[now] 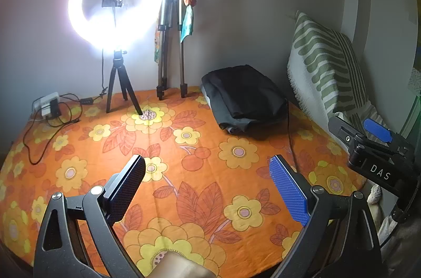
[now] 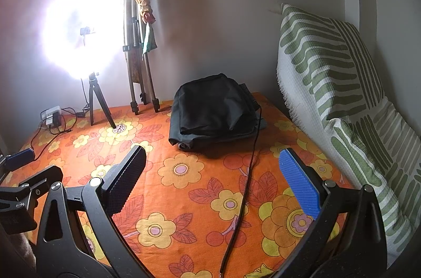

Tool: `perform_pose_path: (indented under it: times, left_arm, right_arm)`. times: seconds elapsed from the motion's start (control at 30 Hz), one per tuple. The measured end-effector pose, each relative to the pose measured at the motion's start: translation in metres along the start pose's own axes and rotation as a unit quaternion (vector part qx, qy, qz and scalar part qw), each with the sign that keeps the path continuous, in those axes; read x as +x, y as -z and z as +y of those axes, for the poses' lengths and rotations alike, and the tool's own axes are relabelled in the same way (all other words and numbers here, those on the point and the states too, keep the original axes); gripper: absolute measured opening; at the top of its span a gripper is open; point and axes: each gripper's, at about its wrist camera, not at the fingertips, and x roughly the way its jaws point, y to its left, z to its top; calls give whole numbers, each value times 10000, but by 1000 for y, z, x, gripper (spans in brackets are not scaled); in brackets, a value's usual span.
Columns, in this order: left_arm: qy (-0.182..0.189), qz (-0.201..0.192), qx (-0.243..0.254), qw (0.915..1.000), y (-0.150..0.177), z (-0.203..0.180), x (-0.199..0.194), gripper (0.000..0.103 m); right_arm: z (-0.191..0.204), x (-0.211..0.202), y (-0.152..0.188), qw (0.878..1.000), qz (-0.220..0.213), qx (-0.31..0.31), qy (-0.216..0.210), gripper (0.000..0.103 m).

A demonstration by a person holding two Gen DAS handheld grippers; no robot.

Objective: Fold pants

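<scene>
Folded dark pants (image 1: 243, 97) lie in a stack at the far right of the orange flowered bedsheet (image 1: 184, 146), near the wall. They also show in the right wrist view (image 2: 214, 108). My left gripper (image 1: 208, 175) is open and empty, held above the sheet well short of the pants. My right gripper (image 2: 213, 167) is open and empty, also above the sheet, just short of the pants. The right gripper's body shows at the right edge of the left wrist view (image 1: 373, 146).
A lit ring light on a small tripod (image 1: 115, 14) and a folded tripod (image 1: 171, 41) stand at the back. A power adapter with cables (image 1: 48, 104) lies back left. A green striped pillow (image 2: 342, 93) leans on the right. A black cable (image 2: 247, 172) runs across the sheet.
</scene>
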Motion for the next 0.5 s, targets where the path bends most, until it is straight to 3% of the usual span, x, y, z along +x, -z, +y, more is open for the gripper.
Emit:
perform_pose_path:
  times: [0.5]
  left_arm:
    - [-27, -32, 50, 10000, 2, -2, -1, 95]
  right_arm:
    - [2, -3, 2, 10000, 0, -4, 21, 103]
